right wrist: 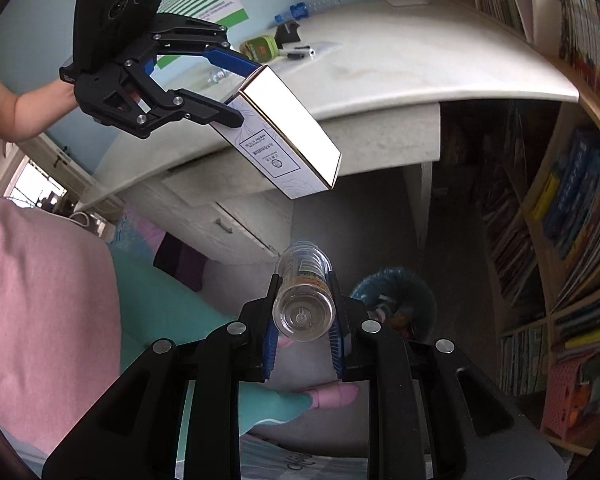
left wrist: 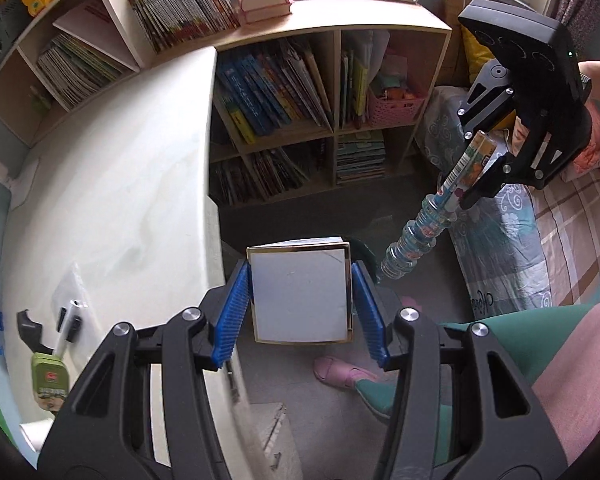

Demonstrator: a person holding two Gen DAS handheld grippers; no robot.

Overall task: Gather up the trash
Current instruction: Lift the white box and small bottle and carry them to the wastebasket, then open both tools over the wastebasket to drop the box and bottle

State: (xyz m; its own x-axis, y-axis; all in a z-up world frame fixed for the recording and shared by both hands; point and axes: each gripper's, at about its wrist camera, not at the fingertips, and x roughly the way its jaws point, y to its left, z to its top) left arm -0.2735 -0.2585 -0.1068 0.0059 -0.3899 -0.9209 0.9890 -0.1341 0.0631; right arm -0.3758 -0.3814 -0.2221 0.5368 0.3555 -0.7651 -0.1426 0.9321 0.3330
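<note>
Flanking desk (left wrist: 112, 184), bookshelf (left wrist: 284, 120), bed (left wrist: 540, 248), bin (right wrist: 396, 292) below

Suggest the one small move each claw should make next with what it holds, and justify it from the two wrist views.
Probably carry both on toward the bin on the floor beyond the desk. The left claw is shut on a white box and the right claw on an empty plastic bottle. Both items hang over the floor, and neither looks fully above the bin.

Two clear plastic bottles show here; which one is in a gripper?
The orange-labelled bottle, clamped in the right gripper; the blue-capped bottle lies on the desk.
</note>
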